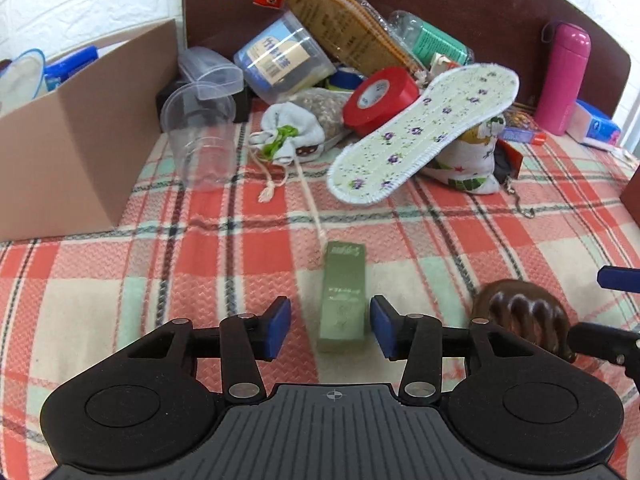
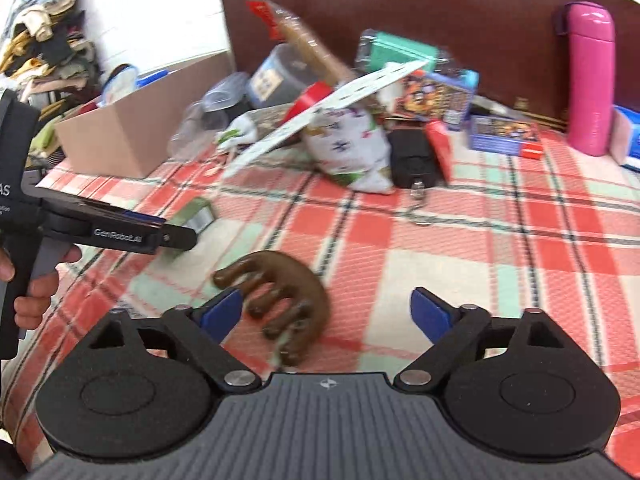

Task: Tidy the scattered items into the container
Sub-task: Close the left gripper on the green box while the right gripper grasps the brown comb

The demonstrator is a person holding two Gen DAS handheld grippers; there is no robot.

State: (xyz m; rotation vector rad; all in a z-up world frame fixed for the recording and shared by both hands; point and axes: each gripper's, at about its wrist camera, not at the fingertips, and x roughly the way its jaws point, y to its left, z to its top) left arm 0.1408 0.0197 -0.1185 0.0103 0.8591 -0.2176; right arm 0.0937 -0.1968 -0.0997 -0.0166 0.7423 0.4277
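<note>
A long green box lies on the plaid blanket between the pads of my left gripper, which stands open; the right pad is close to the box and the left pad stands clear of it. A brown wooden comb with thick teeth lies between the fingers of my right gripper, close to the left finger, and the jaws are wide open. In the right wrist view the left gripper reaches in from the left over the green box, with a hand on its handle. The open cardboard box stands at the left.
A pile rests against the brown headboard: a floral insole, red tape, a clear cup, a drawstring pouch and a plastic tub. A pink bottle stands at the right. Clothes lie heaped beyond the bed.
</note>
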